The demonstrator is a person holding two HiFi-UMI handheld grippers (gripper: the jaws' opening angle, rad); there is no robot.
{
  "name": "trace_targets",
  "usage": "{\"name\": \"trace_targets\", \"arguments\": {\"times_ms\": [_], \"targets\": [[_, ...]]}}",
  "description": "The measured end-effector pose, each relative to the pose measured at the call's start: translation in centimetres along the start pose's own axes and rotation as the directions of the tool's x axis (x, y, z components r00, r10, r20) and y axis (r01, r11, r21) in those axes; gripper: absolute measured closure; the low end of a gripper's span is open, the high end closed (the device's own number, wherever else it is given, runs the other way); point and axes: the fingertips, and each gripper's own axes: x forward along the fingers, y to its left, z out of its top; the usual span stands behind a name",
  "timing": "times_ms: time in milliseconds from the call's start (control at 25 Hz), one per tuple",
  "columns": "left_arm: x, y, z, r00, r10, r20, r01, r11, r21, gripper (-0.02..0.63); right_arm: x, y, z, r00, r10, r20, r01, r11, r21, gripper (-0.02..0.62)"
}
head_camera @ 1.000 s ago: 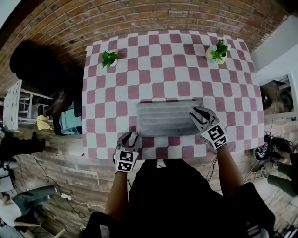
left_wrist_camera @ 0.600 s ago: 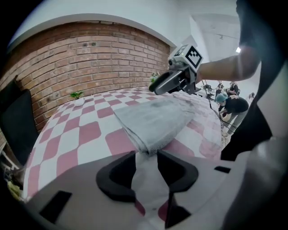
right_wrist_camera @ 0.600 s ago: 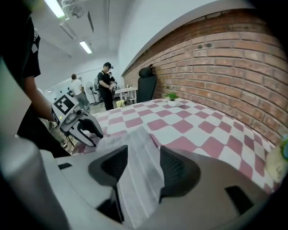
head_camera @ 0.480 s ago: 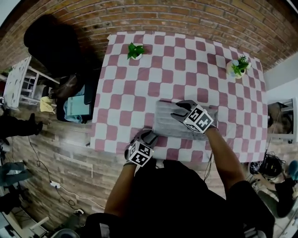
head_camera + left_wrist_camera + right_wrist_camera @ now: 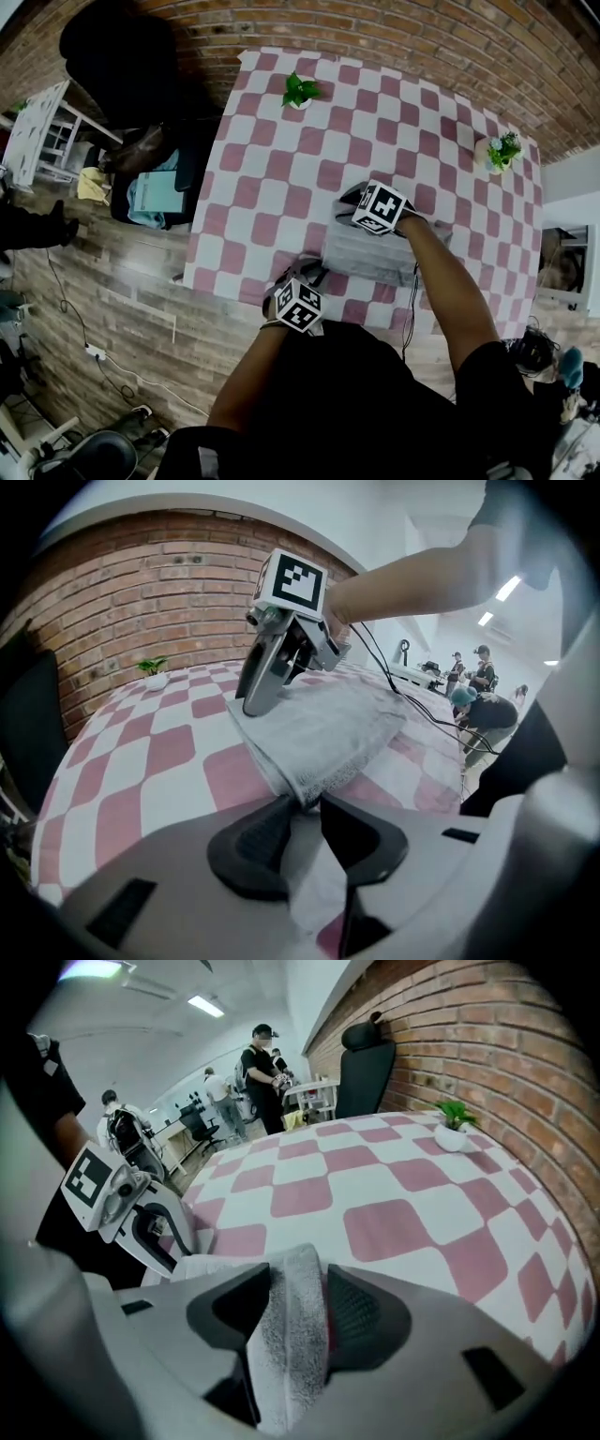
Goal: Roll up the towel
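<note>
Two grips set: my left gripper (image 5: 302, 822) and right gripper (image 5: 298, 1288) have both just been closing, each with towel (image 5: 319, 724) pinched between its jaws at the left end. Towel lies flat near the front edge of the checked table (image 5: 281, 187). No roll visible yet, so I'd say all the rolling is left.

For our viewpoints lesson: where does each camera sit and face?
Head view: on the head, facing down at table; arms, left gripper, right gripper show.
Left gripper view: on that gripper, facing the brick wall; right arm shows.
Right gripper view: on it, facing the room; left gripper shows.
Shared: towel, pinched in both just-closing jaws.
</note>
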Motion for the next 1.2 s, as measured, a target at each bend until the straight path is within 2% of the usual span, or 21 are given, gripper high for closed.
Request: {"name": "trace_targets", "arguments": {"times_ms": [160, 280, 560, 760, 880, 1040, 1200], "targets": [[0.2, 0.0, 0.7, 1.000, -0.018, 0.025, 0.018, 1.000, -0.011, 0.551, 1.0, 0.3, -0.4, 0.997, 0.031, -0.066, -0.031, 1.000, 0.002, 0.440], [0.3, -0.1, 1.2, 0.999, -0.022, 0.031, 0.022, 1.000, 0.008, 0.585, 1.4, 0.2, -0.6, 0.996, 0.042, -0.081, -0.040, 0.999, 0.027, 0.466], [0.2, 0.5, 1.2, 0.998, -0.058, 0.025, 0.057, 0.998, 0.030, 0.595, 0.9, -0.4, -0.4, 0.996, 0.067, -0.053, -0.063, 0.995, 0.071, 0.526], [-0.1, 2.6, 1.4, 0.998, -0.062, 0.000, 0.062, 0.994, 0.089, 0.597, 0.0, -1.4, 0.4, 0.999, 0.046, -0.016, -0.044, 0.994, 0.105, 0.554], [-0.1, 4.6, 2.1, 0.997, -0.066, -0.027, 0.069, 0.985, 0.155, 0.596, -1.0, -2.8, 1.1, 0.999, 0.021, 0.033, -0.026, 0.987, 0.162, 0.560], [0.5, 8.1, 3.7, 0.995, -0.056, -0.087, 0.080, 0.951, 0.299, 0.595, -2.5, -5.5, 1.3, 0.995, -0.062, 0.084, 0.038, 0.964, 0.265, 0.561], [1.9, 11.9, 6.2, 0.989, 0.009, -0.145, 0.061, 0.881, 0.470, 0.595, -4.1, -8.5, 0.6, 0.979, -0.174, 0.109, 0.123, 0.922, 0.368, 0.561]]}}
